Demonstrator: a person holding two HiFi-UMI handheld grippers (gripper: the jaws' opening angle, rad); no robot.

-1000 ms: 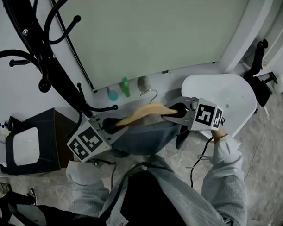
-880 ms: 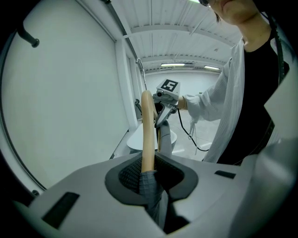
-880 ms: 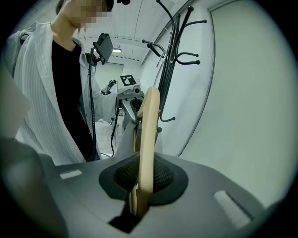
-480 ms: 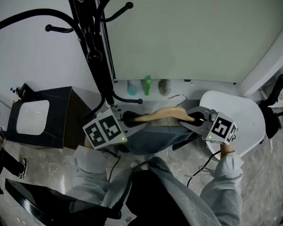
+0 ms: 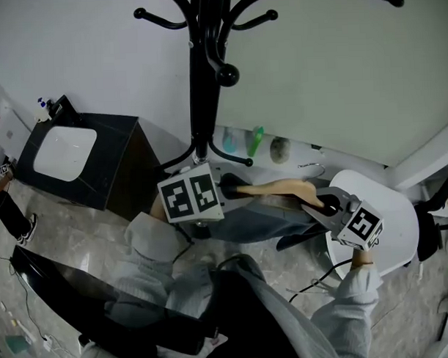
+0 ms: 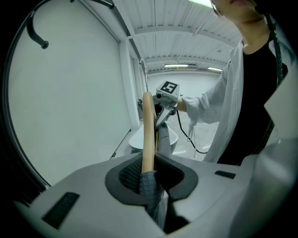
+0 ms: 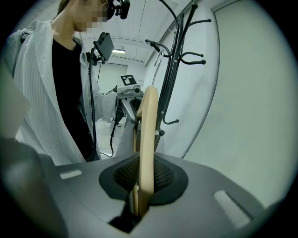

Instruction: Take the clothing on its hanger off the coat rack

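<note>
A pale wall [image 5: 330, 68] fills the upper half of the head view. The black rack [image 5: 199, 80] stands against it at top centre, its arms spreading along the top edge. The person [image 5: 243, 313], in a grey ribbed top, takes the lower middle. A black cabinet [image 5: 99, 171] with a white top sits at middle left, and a white seat [image 5: 390, 220] at middle right.

The grey clothing [image 5: 262, 223] hangs just right of centre, below the wooden hanger [image 5: 283, 188]. The hanger lies roughly level, held at its two ends, and is off the rack: its metal hook [image 5: 311, 166] points toward the wall and catches on nothing.

The left gripper [image 5: 228, 189] is clenched on the hanger's left end. In its own view the wood [image 6: 147, 135] runs up out of the pads with a fold of cloth [image 6: 150, 186] pinched alongside. The right gripper [image 5: 324, 203] grasps the right end, and in its own view the pads press both sides of the wood [image 7: 148, 139].

Three small bottles, teal [image 5: 229, 141], green [image 5: 256, 140] and grey [image 5: 280, 149], stand along the foot of the wall behind the hanger.
</note>
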